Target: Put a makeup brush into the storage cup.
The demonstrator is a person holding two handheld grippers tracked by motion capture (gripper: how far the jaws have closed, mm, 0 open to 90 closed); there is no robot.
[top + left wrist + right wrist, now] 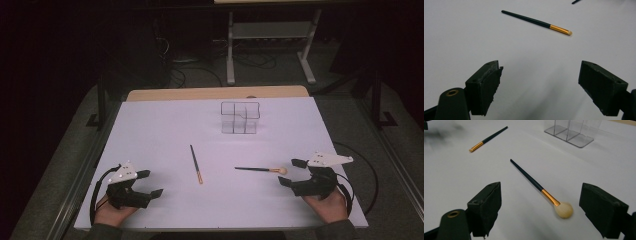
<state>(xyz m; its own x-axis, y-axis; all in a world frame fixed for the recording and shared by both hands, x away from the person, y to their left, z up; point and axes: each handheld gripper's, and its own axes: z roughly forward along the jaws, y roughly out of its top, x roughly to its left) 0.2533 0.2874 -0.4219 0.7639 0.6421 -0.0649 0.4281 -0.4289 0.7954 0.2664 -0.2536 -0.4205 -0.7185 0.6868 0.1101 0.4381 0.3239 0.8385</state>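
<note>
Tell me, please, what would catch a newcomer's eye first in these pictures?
Probably the two makeup brushes lying on the white table: a thin brush near the middle and a round-headed brush to its right, its pale head just in front of the open right hand-held gripper. Next comes the clear compartment organizer standing empty toward the far edge. The left hand-held gripper, also open, rests at the near left corner.
</note>
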